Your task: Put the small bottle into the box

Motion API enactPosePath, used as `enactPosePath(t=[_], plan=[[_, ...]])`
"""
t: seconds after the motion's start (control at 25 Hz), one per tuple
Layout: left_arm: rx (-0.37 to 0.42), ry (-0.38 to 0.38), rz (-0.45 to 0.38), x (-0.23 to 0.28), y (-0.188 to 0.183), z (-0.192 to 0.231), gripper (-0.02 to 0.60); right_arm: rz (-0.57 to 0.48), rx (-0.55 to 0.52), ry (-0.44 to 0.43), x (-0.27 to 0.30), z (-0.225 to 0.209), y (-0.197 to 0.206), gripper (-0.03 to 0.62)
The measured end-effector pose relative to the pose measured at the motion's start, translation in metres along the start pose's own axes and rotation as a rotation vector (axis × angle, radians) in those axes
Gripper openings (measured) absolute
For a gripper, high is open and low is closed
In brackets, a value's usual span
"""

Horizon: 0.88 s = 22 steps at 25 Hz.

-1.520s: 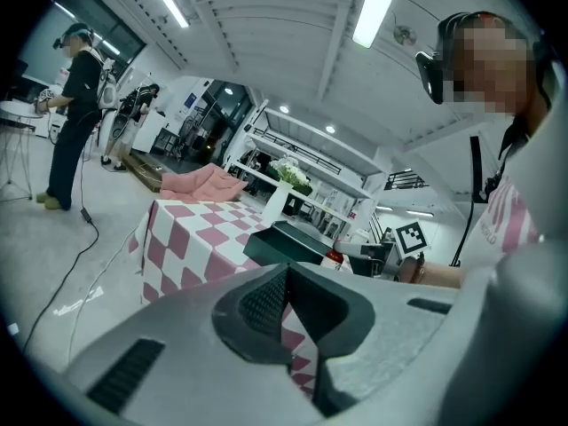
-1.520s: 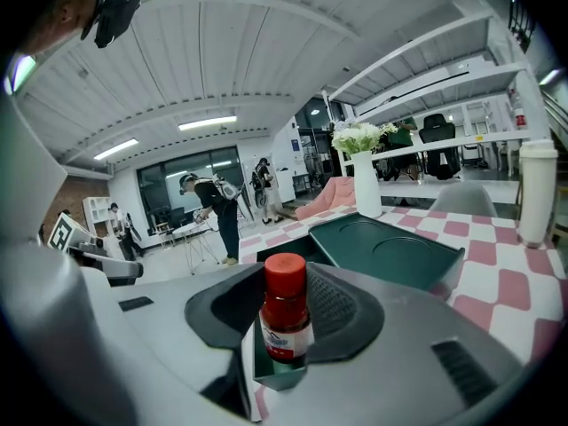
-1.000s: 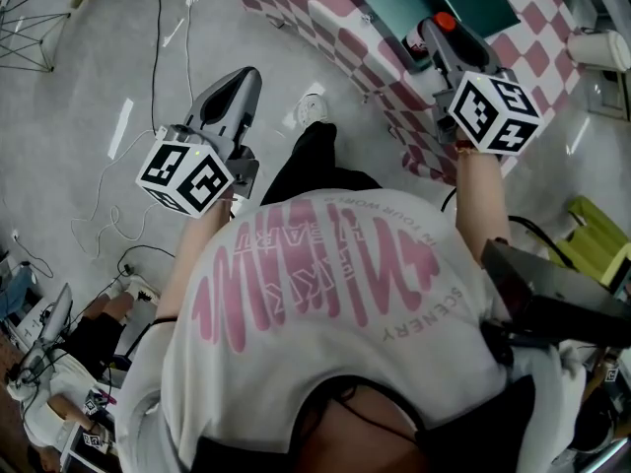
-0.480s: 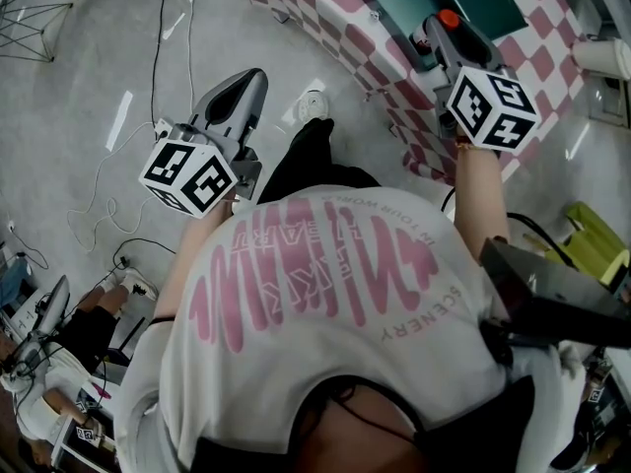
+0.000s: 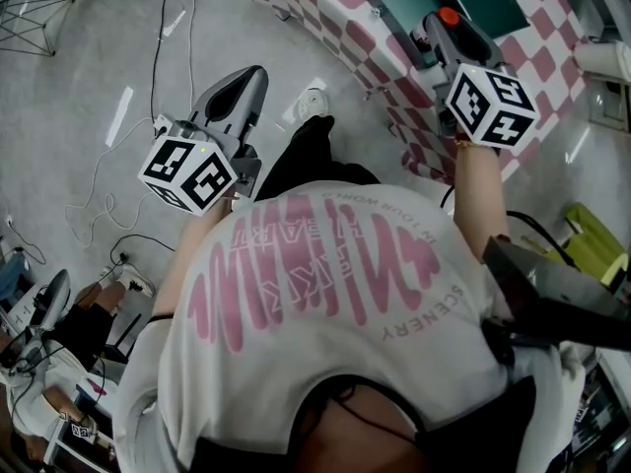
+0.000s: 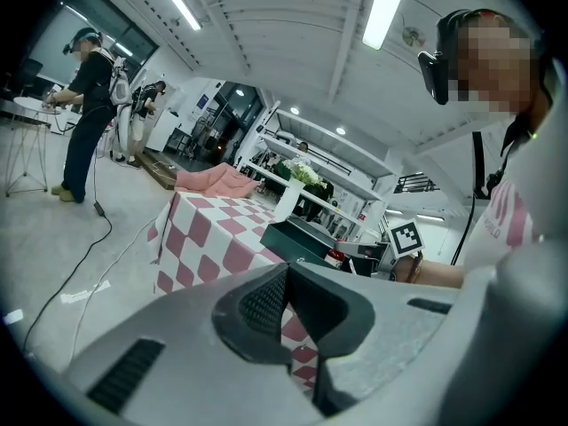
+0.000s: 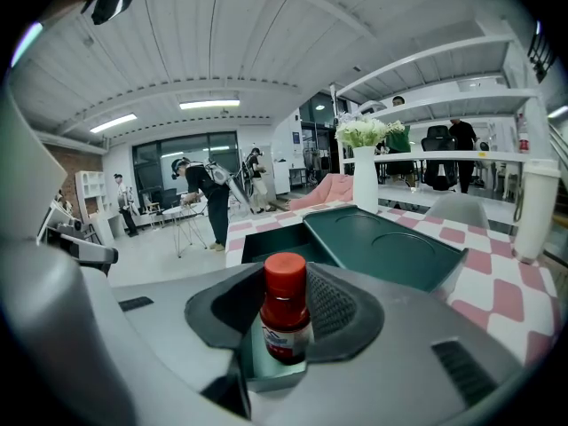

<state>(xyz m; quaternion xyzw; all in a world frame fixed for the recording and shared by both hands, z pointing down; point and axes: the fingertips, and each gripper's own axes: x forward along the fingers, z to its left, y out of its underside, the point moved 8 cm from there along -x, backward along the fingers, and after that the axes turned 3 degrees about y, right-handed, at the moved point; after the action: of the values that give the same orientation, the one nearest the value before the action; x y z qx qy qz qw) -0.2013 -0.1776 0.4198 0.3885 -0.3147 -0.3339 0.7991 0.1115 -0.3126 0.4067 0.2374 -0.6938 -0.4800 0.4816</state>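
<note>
Little has shifted since a second ago: in the head view the right gripper (image 5: 441, 30) sits at upper right by the checked table (image 5: 340, 30) and the left gripper (image 5: 242, 82) at centre left over the floor, both nearly where they were. The right one is clamped on the upright bottle (image 7: 286, 313), red cap up; the left one's jaws are together on nothing. Pick-up looks done; the open green box (image 7: 266, 240) stands on the table just beyond the bottle, so carrying it over the rim, lowering and letting go remain.
</note>
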Motion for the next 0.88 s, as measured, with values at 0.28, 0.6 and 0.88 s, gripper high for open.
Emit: enactPosePath(t=[0.28,0.6,0.88], plan=[[0.008,0.009,0.003,0.0033,0.0023,-0.0061,0.006,0.013,0.015,-0.014,-0.0001,-0.0035,0.0003,0.141],[0.011,-0.001,-0.008,0.0004,0.001,-0.0079,0.007,0.036,-0.035,-0.019,-0.0014,0.0024,-0.0003,0.141],[0.016,-0.001,-0.015,0.0015,0.0021,-0.011,0.006,0.043,-0.022,-0.02,-0.0023,0.0015,0.0002,0.141]])
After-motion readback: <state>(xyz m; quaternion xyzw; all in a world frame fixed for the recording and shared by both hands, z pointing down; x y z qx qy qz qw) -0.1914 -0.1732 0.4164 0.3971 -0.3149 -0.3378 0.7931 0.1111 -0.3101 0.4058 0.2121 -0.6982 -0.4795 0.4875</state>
